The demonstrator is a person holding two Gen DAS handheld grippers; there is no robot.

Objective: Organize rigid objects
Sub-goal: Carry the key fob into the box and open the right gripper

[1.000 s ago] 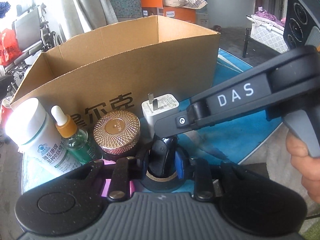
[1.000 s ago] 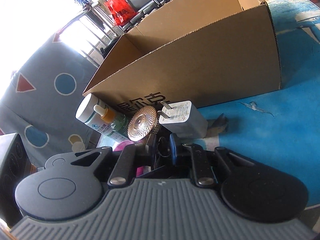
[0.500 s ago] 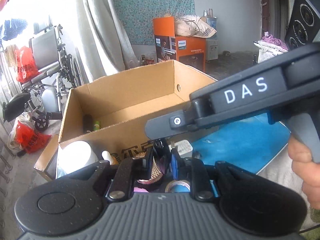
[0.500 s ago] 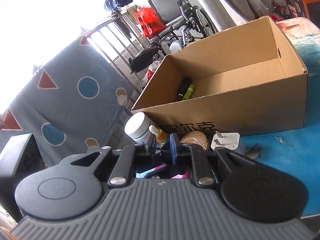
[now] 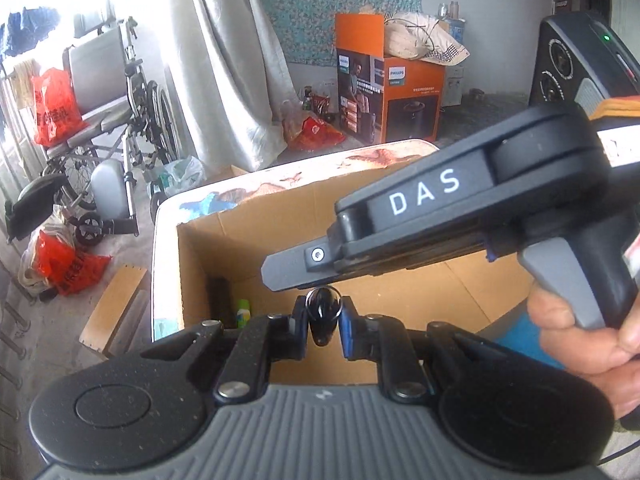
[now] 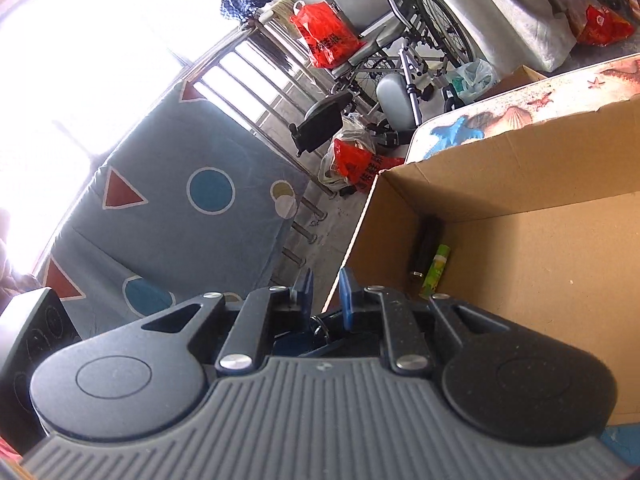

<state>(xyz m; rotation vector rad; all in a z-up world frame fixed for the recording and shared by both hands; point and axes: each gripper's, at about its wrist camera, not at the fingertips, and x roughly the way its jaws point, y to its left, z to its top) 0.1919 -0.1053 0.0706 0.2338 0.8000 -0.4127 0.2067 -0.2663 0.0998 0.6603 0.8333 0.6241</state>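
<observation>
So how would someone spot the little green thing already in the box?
Find the open cardboard box on the sea-print table. Inside, at its left end, two slim items lie side by side against the wall. The green tube is the shorter, brighter one, beside the black tube.

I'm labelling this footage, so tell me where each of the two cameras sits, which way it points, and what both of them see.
Left wrist: sits on the left gripper, looking forward and down into the cardboard box; its fingers pinch a black key fob. The right gripper's body and the person's right hand cross the view.
Right wrist: sits on the right gripper, tilted, facing the box's left end; only its own fingers show.
Shared: the box, the green tube inside it, the wheelchair.
</observation>
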